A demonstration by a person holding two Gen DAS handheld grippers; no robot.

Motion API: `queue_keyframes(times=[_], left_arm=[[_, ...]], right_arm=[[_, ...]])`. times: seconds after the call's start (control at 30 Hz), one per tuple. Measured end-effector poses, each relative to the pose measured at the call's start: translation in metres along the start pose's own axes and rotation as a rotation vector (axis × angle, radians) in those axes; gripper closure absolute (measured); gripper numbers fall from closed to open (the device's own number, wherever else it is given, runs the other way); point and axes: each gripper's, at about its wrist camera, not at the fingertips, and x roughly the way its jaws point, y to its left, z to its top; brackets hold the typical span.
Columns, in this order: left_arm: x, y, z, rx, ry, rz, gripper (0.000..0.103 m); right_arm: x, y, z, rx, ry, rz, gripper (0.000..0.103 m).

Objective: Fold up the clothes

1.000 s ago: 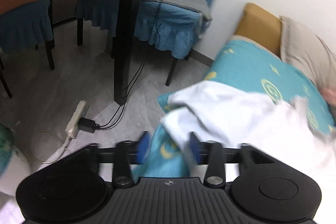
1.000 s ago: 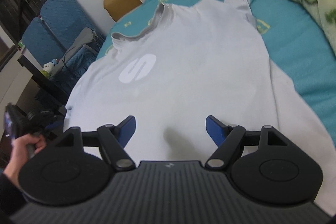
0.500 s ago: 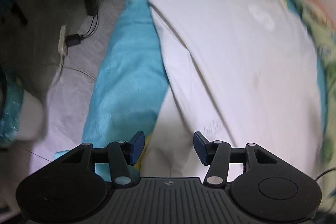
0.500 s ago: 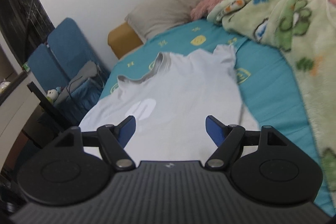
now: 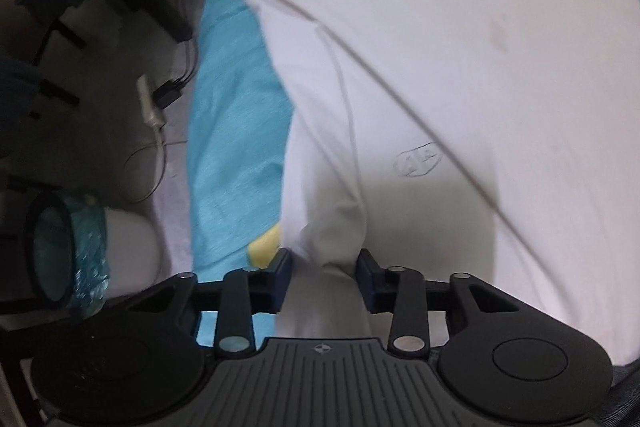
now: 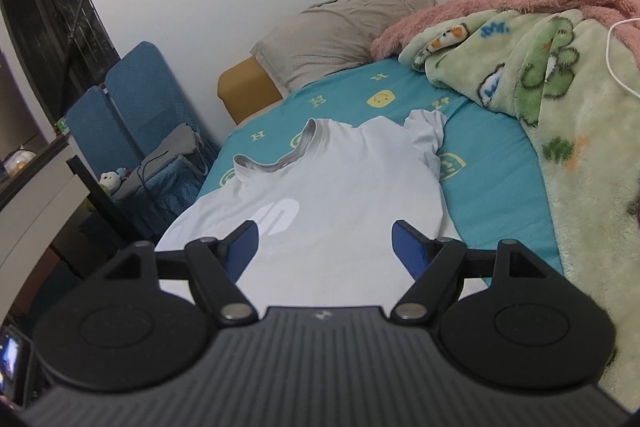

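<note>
1. Off my left side, the floor (image 5: 100,75) holds a power strip (image 5: 149,103) with a black plug in it, and a bin lined with a blue bag (image 5: 60,251) stands near the bed's edge.
2. My left tool (image 5: 323,273) hangs low over the near edge of the white t-shirt (image 5: 460,67), its blue pads a narrow way apart with a raised ridge of the cloth lying between them (I cannot tell whether the pads touch the fabric).
3. The shirt lies spread face up on the teal bedsheet (image 5: 232,131), its left side reaching close to the bed's edge.
4. From my right side, the same t-shirt (image 6: 340,187) shows its grey collar pointing toward the beige pillow (image 6: 344,27) at the head of the bed.
5. My right tool (image 6: 324,247) is spread wide and holds nothing, raised above the lower part of the shirt.
6. Farther right, a green cartoon blanket (image 6: 560,99) is heaped on the bed, well apart from the shirt, with a pink fleece (image 6: 500,3) behind it.
</note>
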Motion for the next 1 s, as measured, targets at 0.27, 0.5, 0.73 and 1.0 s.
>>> queue_keyframes(times=[0.27,0.5,0.73,1.0], left_arm=[[-0.013,0.0,0.007,-0.028,0.01,0.199,0.074],[-0.057,0.0,0.01,-0.09,-0.252,0.123,0.036],[-0.14,-0.047,0.009,-0.117,-0.577,-0.013,0.013],[-0.159,-0.104,0.022,-0.227,-0.747,-0.17,0.003]], right_arm=[[-0.001,-0.006,0.005,0.023,-0.012,-0.001,0.027],[-0.01,-0.003,0.012,0.038,-0.031,0.018,0.027],[-0.02,0.001,0.019,0.033,-0.057,0.032,0.027],[-0.004,-0.034,0.02,0.17,-0.052,0.067,0.027]])
